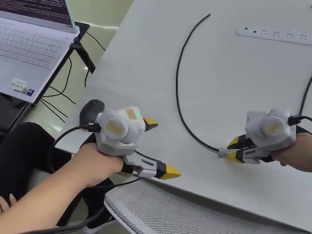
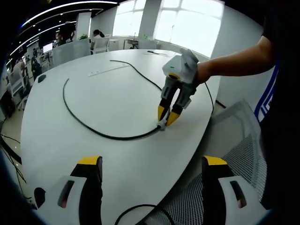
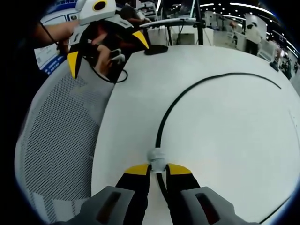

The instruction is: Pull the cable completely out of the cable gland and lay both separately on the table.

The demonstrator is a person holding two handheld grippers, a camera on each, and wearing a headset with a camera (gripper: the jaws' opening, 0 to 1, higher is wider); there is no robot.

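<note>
Near the desk's (image 1: 146,63) front edge, the right gripper (image 1: 233,148) is clamping the black cable (image 1: 177,83) just behind its white cable gland (image 1: 223,152) — the cable arcing toward the far-edge power strip (image 1: 275,34). The left gripper (image 1: 161,147) is hovering, jaws apart, at the front-left corner.

— Bright, even light; the windows (image 2: 187,28) blaze white in the left gripper view.
— Ceiling strips (image 3: 243,5) glint too. The table (image 1: 219,97) carries faint soft shadows — both fisheye edges bend and blur.
</note>
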